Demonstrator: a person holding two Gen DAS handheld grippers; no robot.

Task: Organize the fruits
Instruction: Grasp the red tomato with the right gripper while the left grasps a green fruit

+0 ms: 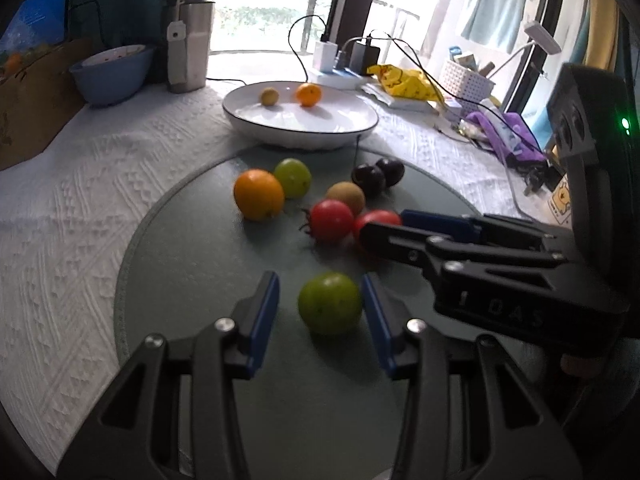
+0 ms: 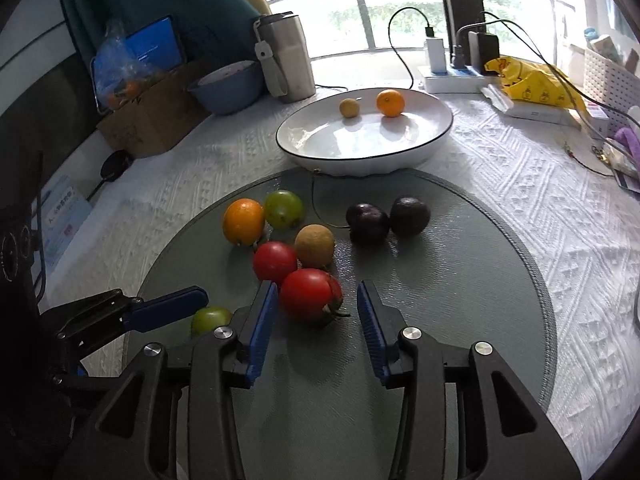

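Past both grippers, the plate (image 2: 434, 136) held only two fruits. Left gripper (image 1: 320, 312) gaped around a green fruit (image 1: 330, 303), right gripper (image 2: 316, 312) around a tomato (image 2: 310, 295), neither clamped; most remained.

The round mat (image 2: 460, 320) looks like smooth, dull plastic with a fine grain. Under it, the white tablecloth (image 2: 540, 208) is soft cloth with bumpy woven patterns. Behind the mat, the white plate (image 2: 436, 136) is shiny and smooth, like glazed china. On the mat, the red tomato (image 2: 310, 294) has glossy skin, and the brown fruit (image 2: 315, 245) behind it looks dull and rough. Left of the plate, the tall cup (image 2: 286, 56) is brushed metal, and the box (image 2: 152, 116) is plain cardboard.
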